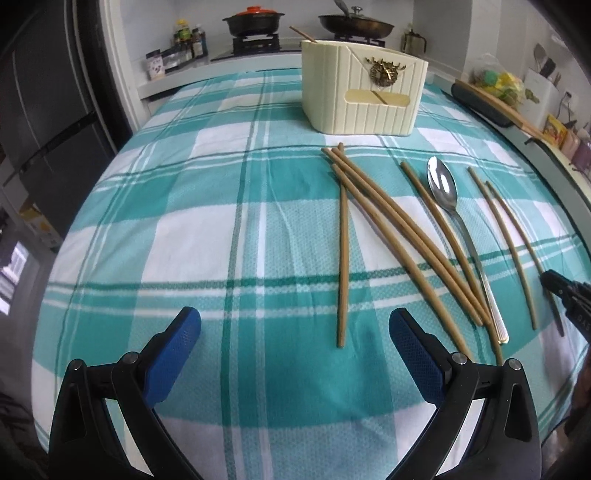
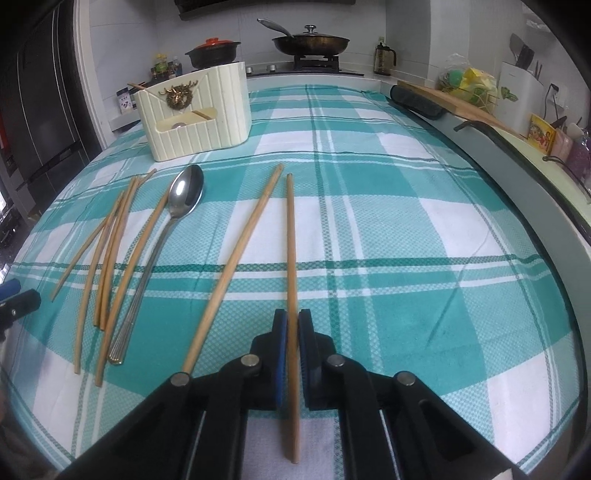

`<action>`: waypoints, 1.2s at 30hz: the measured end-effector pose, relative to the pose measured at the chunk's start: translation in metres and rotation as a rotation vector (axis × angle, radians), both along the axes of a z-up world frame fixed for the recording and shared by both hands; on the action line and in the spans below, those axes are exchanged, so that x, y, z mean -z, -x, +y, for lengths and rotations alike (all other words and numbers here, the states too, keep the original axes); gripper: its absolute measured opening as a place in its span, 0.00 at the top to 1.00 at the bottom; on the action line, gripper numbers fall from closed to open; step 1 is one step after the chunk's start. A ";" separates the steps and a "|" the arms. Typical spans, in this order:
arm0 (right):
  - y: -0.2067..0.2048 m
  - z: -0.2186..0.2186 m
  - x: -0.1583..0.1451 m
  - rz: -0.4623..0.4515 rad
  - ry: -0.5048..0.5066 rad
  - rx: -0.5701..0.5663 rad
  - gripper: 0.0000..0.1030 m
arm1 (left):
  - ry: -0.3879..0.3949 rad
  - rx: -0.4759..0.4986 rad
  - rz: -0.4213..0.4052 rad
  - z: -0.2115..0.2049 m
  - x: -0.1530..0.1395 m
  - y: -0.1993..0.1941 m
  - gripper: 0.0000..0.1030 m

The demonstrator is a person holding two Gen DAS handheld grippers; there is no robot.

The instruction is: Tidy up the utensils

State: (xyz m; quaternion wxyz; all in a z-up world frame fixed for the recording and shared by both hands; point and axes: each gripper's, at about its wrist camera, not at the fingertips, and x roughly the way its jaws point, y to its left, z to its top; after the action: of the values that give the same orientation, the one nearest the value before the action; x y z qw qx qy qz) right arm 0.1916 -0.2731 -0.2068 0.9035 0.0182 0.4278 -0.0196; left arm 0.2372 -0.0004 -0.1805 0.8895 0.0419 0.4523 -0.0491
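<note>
Gripping one chopstick (image 2: 291, 258) with our right gripper (image 2: 291, 325), we are pinching it between the two blue pads (image 2: 280, 354), jaws nearly closed around its lower shaft; the stick is lying along the teal-and-white checked cloth (image 2: 388, 221), pointing away from us. Just to its left, a second chopstick (image 2: 236, 258) is lying at a slant, its near end touching the gripper's left linkage. We are holding our left gripper (image 1: 295, 325) wide open over the cloth with nothing between its blue pads (image 1: 173, 354). Ahead and to its right, the remaining chopsticks (image 1: 388, 229) are lying in a loose fan, some crossing each other, and the metal spoon (image 1: 443, 188) is resting bowl-up among them, its handle running toward us. Beyond them, the cream utensil holder (image 1: 362, 92) is standing upright on the cloth, with a chopstick tip (image 1: 301, 33) poking out of its top.
</note>
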 end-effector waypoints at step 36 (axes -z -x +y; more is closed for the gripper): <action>0.032 -0.026 -0.001 -0.029 0.038 0.072 0.94 | -0.063 -0.108 0.034 0.011 0.013 -0.002 0.89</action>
State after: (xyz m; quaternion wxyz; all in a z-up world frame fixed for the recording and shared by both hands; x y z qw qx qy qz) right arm 0.1592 -0.2986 -0.2063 0.9084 0.0169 0.4134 -0.0600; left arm 0.2391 0.0106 -0.1937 0.8812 0.0445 0.4704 0.0126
